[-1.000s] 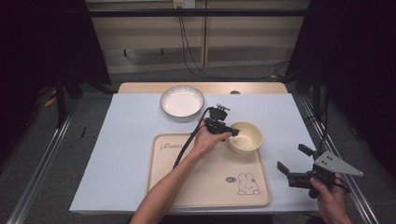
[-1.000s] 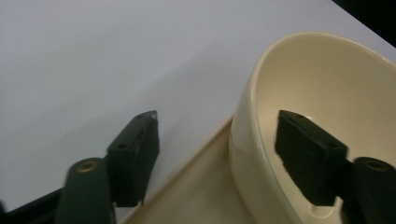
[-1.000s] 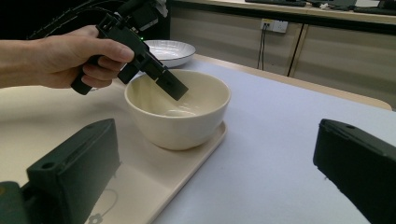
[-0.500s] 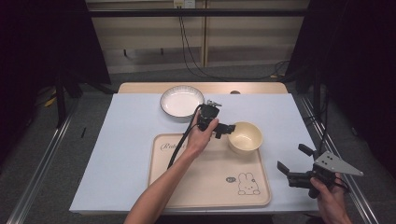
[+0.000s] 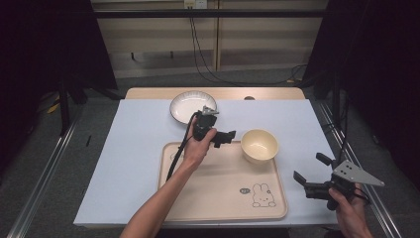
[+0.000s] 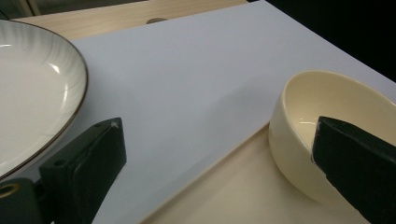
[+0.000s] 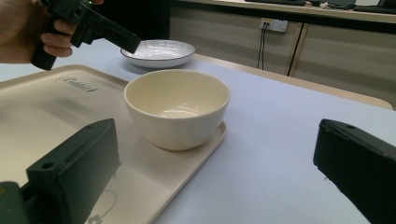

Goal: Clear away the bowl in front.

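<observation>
Beside left hand-held gripper, cream bowl, apart

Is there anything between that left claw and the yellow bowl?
Nothing visible. The left gripper hangs open beside the bowl on the tray, with just bare tray and mat between them. The plate lies behind it.

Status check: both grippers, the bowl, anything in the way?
Left gripper open, just left of the bowl. Right gripper open, off the tray. Bowl upright and empty at the tray's far right corner. Nothing blocking.
</observation>
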`<action>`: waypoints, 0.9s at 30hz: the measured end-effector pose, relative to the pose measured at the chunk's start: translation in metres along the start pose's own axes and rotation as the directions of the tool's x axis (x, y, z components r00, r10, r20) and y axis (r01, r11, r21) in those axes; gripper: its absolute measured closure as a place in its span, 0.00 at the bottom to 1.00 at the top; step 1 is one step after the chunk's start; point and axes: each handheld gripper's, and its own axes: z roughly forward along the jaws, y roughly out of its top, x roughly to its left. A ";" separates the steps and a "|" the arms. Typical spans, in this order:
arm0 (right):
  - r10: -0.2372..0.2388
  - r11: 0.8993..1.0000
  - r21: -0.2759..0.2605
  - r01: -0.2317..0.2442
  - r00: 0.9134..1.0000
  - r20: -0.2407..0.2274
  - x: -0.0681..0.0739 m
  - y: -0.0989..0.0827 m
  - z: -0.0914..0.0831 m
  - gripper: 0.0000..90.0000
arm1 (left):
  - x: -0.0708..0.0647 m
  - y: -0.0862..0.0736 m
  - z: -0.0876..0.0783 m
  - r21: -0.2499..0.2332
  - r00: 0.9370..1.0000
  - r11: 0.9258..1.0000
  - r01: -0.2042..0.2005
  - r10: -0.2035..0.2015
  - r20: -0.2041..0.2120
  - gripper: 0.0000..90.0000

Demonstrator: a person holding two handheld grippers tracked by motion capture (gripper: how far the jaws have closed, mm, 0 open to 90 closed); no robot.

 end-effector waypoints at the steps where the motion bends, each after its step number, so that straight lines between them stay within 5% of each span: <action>1: 0.000 1.000 0.000 0.000 1.000 0.001 0.000 0.000 0.000 0.00 | 0.001 -0.001 -0.003 -0.008 1.000 1.000 0.009 -0.009 -0.005 0.04; 13: -0.003 1.000 -0.003 0.003 1.000 0.006 -0.001 0.001 0.000 0.00 | 0.015 -0.014 -0.042 -0.084 0.998 0.996 0.017 -0.022 -0.059 0.03; 27: -0.004 1.000 -0.001 0.004 1.000 0.005 0.000 0.000 0.001 0.00 | 0.026 -0.038 -0.095 -0.148 0.984 0.989 -0.013 -0.013 -0.177 0.03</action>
